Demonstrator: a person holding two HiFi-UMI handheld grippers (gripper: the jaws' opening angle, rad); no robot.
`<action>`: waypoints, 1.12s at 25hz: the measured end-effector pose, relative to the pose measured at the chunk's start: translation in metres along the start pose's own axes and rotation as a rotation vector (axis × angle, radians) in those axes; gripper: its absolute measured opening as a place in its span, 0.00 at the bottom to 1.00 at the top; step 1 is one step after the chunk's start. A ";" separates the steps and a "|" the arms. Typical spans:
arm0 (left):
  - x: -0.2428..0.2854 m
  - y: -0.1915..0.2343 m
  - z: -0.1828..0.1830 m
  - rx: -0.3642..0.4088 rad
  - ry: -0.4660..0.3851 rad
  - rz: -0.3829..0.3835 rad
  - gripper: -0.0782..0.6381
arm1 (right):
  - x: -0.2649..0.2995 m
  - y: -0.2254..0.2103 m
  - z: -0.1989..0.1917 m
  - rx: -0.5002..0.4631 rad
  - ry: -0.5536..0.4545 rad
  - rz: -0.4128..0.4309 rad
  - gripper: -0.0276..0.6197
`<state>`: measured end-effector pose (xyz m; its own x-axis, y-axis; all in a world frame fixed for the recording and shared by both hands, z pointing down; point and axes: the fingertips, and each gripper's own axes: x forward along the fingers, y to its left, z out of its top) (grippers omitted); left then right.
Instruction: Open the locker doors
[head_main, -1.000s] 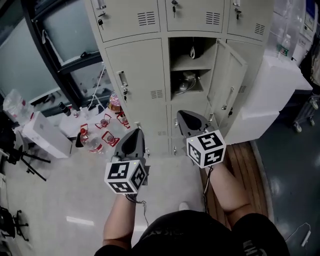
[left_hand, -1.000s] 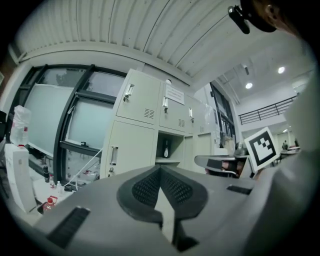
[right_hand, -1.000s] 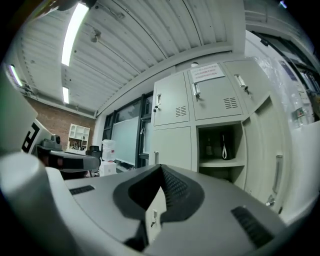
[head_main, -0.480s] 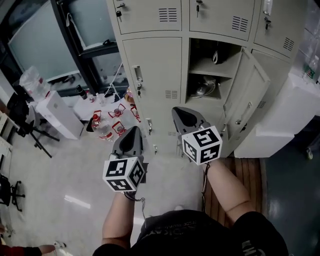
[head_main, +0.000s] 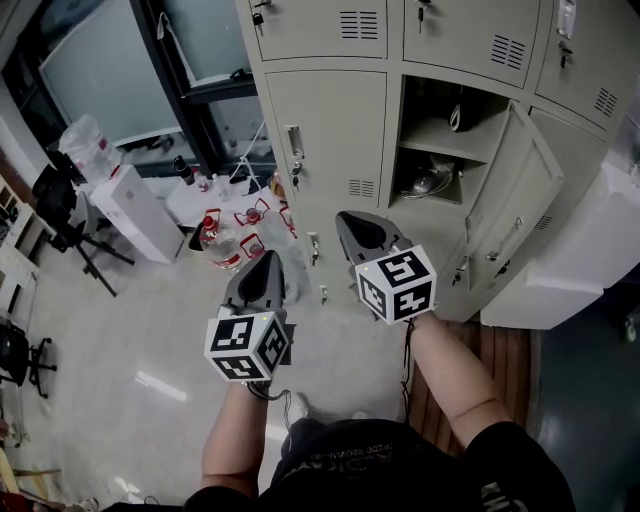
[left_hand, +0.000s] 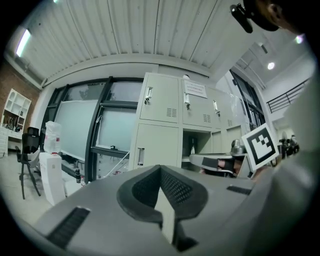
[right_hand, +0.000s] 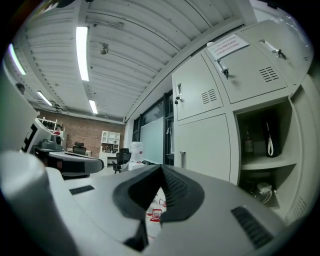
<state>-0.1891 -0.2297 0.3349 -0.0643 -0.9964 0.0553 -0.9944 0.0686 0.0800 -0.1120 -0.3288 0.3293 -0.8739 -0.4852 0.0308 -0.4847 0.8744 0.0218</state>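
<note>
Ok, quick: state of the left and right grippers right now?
Left gripper: closed, holding nothing.
Right gripper: closed, holding nothing.

Open-plan office or lab workspace, seen at its staff storage corner. A bank of pale steel lockers with vented, keyed doors stands beside a glazed partition in dark frames. One open compartment shows shelves holding stored belongings. The right gripper view shows a brick wall, white shelving, office chairs and strip lights on a slatted ceiling. The pale polished floor carries a white carton and bottles: shared working premises, not a home
</note>
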 end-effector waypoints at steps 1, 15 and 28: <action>0.001 0.002 0.000 0.001 0.000 0.002 0.11 | 0.003 0.001 0.000 0.002 0.001 0.004 0.04; 0.052 0.058 -0.002 -0.011 0.013 -0.068 0.11 | 0.083 -0.008 -0.013 0.036 0.014 -0.056 0.04; 0.133 0.151 0.003 -0.037 0.032 -0.169 0.11 | 0.205 -0.030 -0.024 0.026 0.052 -0.171 0.14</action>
<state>-0.3483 -0.3516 0.3518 0.1071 -0.9918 0.0696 -0.9870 -0.0977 0.1278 -0.2755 -0.4544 0.3584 -0.7761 -0.6255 0.0805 -0.6272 0.7788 0.0050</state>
